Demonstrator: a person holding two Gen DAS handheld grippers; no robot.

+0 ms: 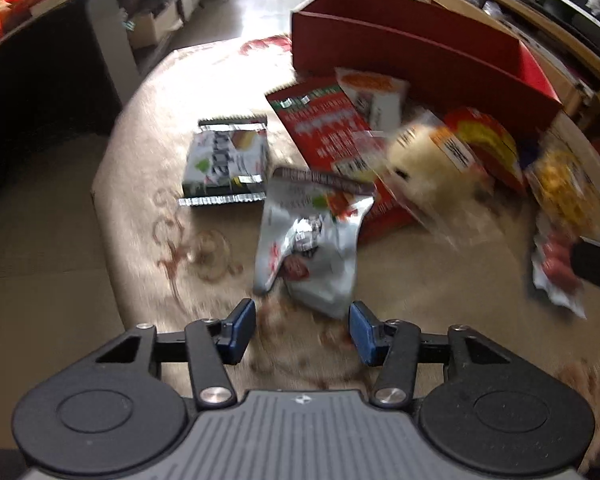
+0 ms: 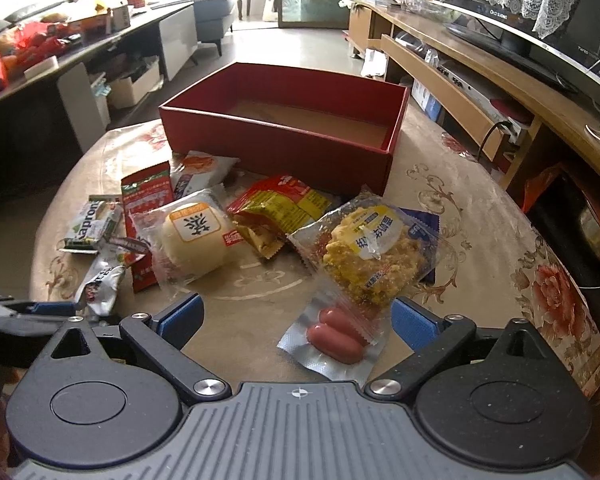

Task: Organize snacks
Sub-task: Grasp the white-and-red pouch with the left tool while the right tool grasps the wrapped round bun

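Observation:
An open red box (image 2: 276, 148) stands at the back of the table, empty inside; it also shows in the left wrist view (image 1: 420, 56). Snack packs lie in front of it: a sausage pack (image 2: 334, 334), a yellow crumb cake (image 2: 370, 254), a white bun (image 2: 198, 236), a yellow-red packet (image 2: 284, 204), a red packet (image 2: 146, 200), a green-white wafer pack (image 2: 90, 226) and a silver pouch (image 1: 312, 240). My left gripper (image 1: 302, 330) is open just short of the silver pouch. My right gripper (image 2: 296, 320) is open around the sausage pack.
The table carries a beige floral cloth (image 2: 480, 216). A TV stand (image 2: 480, 76) with a screen runs along the right. A dark counter (image 2: 60, 64) with bags stands on the left. My left gripper also shows at the left edge of the right wrist view (image 2: 32, 312).

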